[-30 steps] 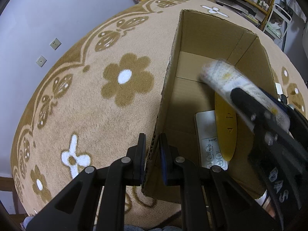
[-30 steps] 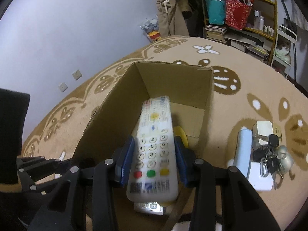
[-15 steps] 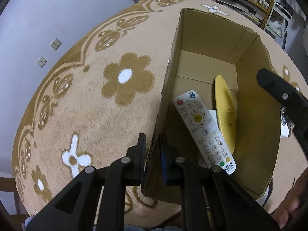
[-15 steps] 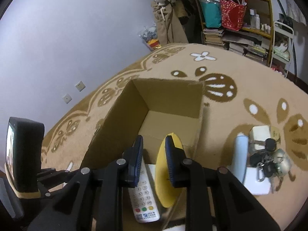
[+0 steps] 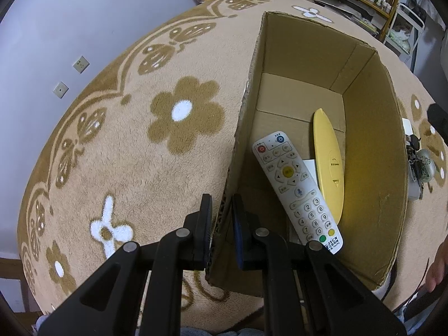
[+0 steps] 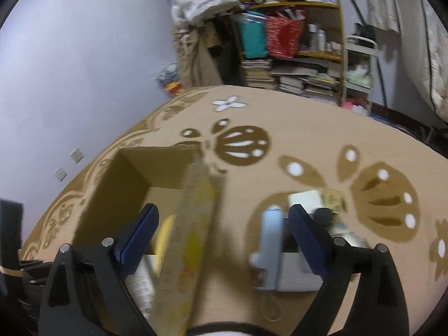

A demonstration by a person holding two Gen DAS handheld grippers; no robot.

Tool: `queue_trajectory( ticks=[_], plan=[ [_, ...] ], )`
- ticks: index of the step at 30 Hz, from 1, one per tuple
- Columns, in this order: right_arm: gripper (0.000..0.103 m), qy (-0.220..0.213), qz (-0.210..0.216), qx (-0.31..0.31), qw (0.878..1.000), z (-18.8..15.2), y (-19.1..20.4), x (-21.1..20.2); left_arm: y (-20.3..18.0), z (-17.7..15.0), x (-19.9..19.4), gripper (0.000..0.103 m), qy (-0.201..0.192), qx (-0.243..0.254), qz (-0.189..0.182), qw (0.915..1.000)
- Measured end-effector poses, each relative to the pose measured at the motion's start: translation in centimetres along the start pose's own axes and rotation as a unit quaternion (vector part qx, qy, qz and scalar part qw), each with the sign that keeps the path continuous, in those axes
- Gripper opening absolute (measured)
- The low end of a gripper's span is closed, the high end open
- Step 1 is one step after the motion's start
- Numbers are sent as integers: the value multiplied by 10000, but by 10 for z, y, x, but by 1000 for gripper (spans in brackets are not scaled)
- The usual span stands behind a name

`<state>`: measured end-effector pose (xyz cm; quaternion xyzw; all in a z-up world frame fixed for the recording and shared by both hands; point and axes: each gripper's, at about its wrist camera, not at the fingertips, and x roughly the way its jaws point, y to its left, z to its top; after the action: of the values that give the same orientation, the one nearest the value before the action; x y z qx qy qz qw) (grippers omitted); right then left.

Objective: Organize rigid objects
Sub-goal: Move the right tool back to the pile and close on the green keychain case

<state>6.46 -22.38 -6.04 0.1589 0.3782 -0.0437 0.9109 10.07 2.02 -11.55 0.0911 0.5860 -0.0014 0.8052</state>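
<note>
Left fingers (image 5: 221, 221) clamped on the near-left wall of the box (image 5: 372, 151), one pad outside over the carpet (image 5: 134, 168), the other inside. Just right of the inner pad, lying on the box floor: a white remote (image 5: 296, 190), slanting away with its red and blue keys at the far end. Against its right edge, a yellow remote (image 5: 329, 162), partly propped on the box's right wall. Under both, a corner of a flat white thing (image 5: 310, 166), too hidden to name. Beyond the box's right wall, keys (image 5: 420, 159) on the carpet.

Right fingers (image 6: 224, 232) spread wide, having just been opening, nothing gripped between them. Below the gap, blurred, the box's right wall (image 6: 196, 224). Past the left pad, the box interior with the yellow remote showing. Just inside the right pad, on the carpet, a pale blue cylinder (image 6: 270, 240) lying across a white block (image 6: 296, 277). Past the right pad, a white adapter (image 6: 305, 200) and dark keys (image 6: 324, 215), bunched together. Far behind, cluttered shelves (image 6: 302, 28) against the wall.
</note>
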Motion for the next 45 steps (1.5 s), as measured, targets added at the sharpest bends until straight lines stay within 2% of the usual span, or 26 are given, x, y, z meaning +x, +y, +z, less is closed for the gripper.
queue_trajectory(
  ticks=[12, 22, 26, 30, 39, 43, 45],
  plan=[
    [99, 83, -622, 696, 9956, -6, -76, 6, 0, 0, 0, 13, 2, 3, 3, 10000],
    [98, 432, -686, 1545, 9847, -21, -129, 20, 1, 0, 1, 13, 1, 10, 15, 10000],
    [90, 457, -627, 1837, 9799, -25, -146, 22, 1, 1, 0, 13, -6, 32, 31, 10000],
    [79, 523, -475, 2146, 9742, -29, -156, 28, 1, 1, 0, 13, -2, 21, 23, 10000],
    [79, 611, -292, 2595, 9634, -37, -164, 39, 2, 1, 0, 13, -4, 33, 31, 10000],
    [77, 723, -273, 2517, 9647, -37, -157, 46, 3, 1, 0, 13, -5, 40, 40, 10000],
    [70, 787, -417, 2405, 9665, -38, -151, 49, 2, 1, 0, 13, -3, 36, 36, 10000]
  ],
)
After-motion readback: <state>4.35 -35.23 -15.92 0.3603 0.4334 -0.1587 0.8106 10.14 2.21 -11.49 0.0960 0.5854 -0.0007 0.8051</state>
